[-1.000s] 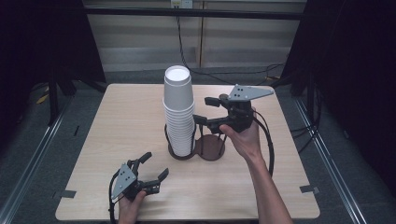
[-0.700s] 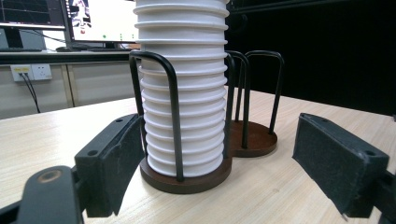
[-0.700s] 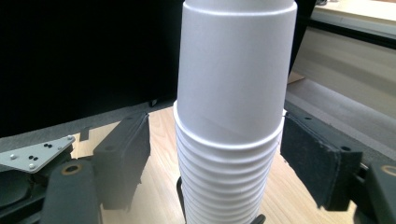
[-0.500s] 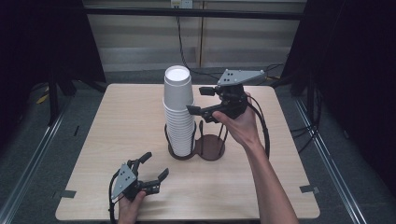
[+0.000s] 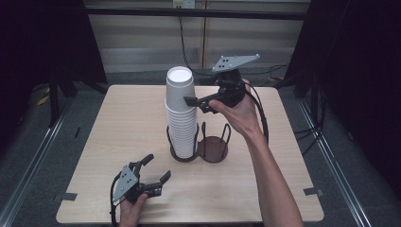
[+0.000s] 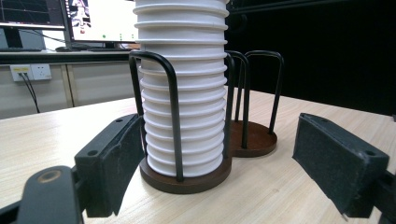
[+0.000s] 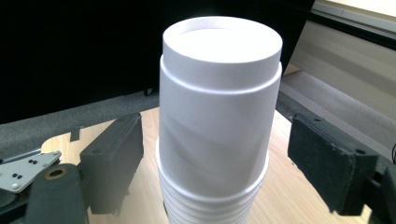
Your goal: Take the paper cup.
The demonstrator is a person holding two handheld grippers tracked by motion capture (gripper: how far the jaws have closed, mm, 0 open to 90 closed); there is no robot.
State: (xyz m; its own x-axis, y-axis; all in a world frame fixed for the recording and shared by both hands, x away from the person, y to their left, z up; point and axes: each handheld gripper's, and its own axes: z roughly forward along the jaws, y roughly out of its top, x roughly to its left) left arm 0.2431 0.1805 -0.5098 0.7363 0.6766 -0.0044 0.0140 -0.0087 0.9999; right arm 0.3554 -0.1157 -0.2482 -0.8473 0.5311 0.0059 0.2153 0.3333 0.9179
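- Tall stack of upside-down white paper cups [image 5: 182, 116] stood in the left ring of a dark two-ring wire holder with round brown bases [image 5: 199, 150], mid light wooden worktop [image 5: 118, 127].
- Right ring of the holder held nothing.
- Right claw [image 5: 189, 100] was held up level near the top of the stack, pointing at it from the right side in the high view.
- Right claw jaws stood apart, one on each side of the topmost cup [image 7: 219, 107]; gaps visible both sides in the right gripper view, pads not pressing.
- Topmost cup sat on the stack, flat base facing up, upright.
- Left claw [image 5: 158, 170] rested low by the near edge of the worktop, well apart from the holder, aimed towards it.
- Left claw jaws were apart, nothing between the pads; in the left gripper view the stack and holder base [image 6: 187, 179] sat beyond them, untouched.
- Grey three-cornered plates rode on top of both claws; a black cable looped from the right one down past the person's forearm.
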